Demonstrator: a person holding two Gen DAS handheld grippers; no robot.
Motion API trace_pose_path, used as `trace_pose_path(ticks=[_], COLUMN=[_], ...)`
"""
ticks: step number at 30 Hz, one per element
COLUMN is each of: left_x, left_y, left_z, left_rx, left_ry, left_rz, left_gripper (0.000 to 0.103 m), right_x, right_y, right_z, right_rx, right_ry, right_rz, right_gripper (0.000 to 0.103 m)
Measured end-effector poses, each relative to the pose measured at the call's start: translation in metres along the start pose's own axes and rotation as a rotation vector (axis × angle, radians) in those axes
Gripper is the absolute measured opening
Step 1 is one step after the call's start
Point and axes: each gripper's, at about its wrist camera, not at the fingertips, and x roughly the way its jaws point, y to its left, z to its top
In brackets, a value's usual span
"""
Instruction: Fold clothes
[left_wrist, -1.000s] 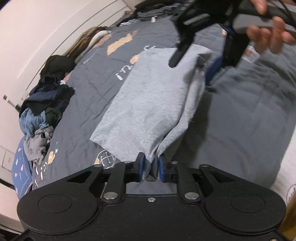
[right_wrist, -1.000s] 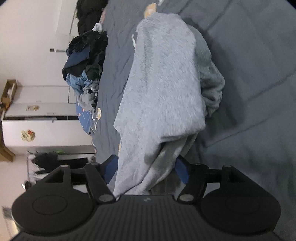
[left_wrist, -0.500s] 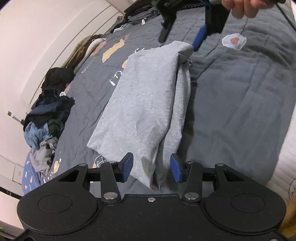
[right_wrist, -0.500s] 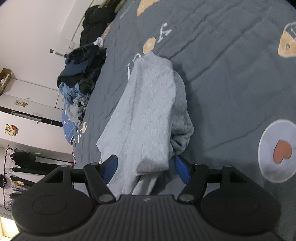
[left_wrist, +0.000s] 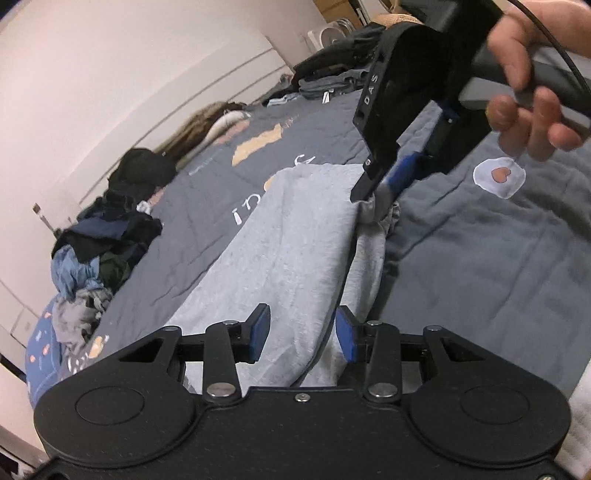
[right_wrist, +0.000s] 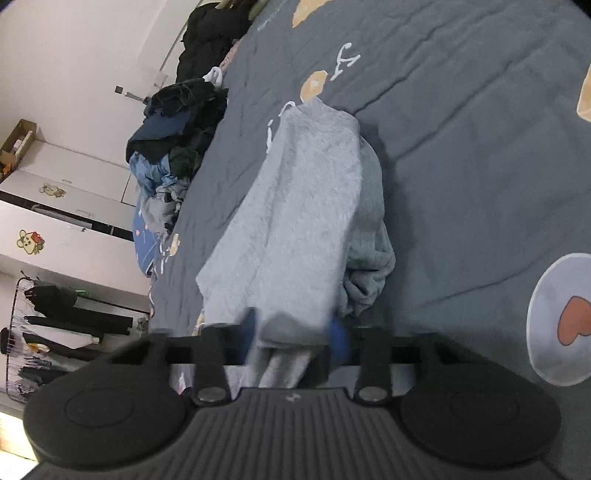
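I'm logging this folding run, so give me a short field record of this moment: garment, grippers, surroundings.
garment: grey sweatshirt, folded lengthwise on the dark quilt
left gripper: jaws closing, near end of cloth between them, not yet pinched
right gripper: jaws closing on the far end of the cloth
surroundings: unfolded clothes pile at the bed's edge

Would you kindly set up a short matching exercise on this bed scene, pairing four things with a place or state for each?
Things:
1. grey garment
2. heap of dark and blue clothes
3. right gripper
4. left gripper

Places or states:
A. piled near the bed's edge by the wall
B. jaws closing on the garment's far end
C. stretched along the grey bedspread
D. pads either side of the garment's near end, clear of it

Pairs: 1-C, 2-A, 3-B, 4-D
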Motion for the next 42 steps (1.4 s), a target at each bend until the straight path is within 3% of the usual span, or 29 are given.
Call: trace_pose_path(ticks=[2, 8, 9, 10, 11, 15, 23, 24, 26, 28, 34, 42], left_x=[0.0, 0.002, 0.002, 0.003, 0.004, 0.023, 0.061, 0.06, 0.059, 0.06, 0.066, 0.064], left_y=[-0.001, -0.007, -0.007, -0.007, -0.007, -0.013, -0.03, -0.027, -0.019, -0.004, 0.048, 0.07], left_z=[-0.001, 0.01, 0.015, 0.02, 0.024, 0.042, 0.057, 0.054, 0.048, 0.046, 0.044, 0.044], left_rx=[-0.01, 0.011, 0.004, -0.003, -0.013, -0.021, 0.024, 0.003, -0.059, -0.15, -0.445, -0.571], left_ry=[-0.012, -0.037, -0.044, -0.05, -0.053, -0.025, 0.027, 0.016, 0.009, 0.009, -0.01, -0.042], left_rz=[0.009, -0.032, -0.058, -0.083, -0.106, -0.127, -0.158, -0.168, -0.2, -0.241, -0.346, -0.384], left_gripper=[0.039, 0.039, 0.037, 0.024, 0.02, 0.02, 0.021, 0.019, 0.006, 0.003, 0.002, 0.001], right_x=[-0.003, -0.019, -0.02, -0.02, -0.021, -0.019, -0.014, -0.014, -0.014, -0.014, -0.016, -0.031], right_y=[0.002, 0.023, 0.026, 0.028, 0.03, 0.033, 0.029, 0.028, 0.026, 0.023, 0.017, 0.014], right_z=[0.001, 0.009, 0.011, 0.013, 0.014, 0.019, 0.023, 0.023, 0.024, 0.025, 0.025, 0.03], right_rx=[-0.001, -0.103, -0.117, -0.127, -0.139, -0.16, -0.139, -0.137, -0.13, -0.122, -0.124, -0.125], right_ry=[-0.017, -0.118, -0.126, -0.129, -0.138, -0.136, -0.127, -0.124, -0.118, -0.115, -0.094, -0.054], right_rz=[0.027, 0.073, 0.08, 0.084, 0.096, 0.129, 0.116, 0.116, 0.111, 0.095, 0.062, 0.098], right_gripper=[0.013, 0.012, 0.012, 0.012, 0.011, 0.011, 0.011, 0.011, 0.012, 0.014, 0.016, 0.031])
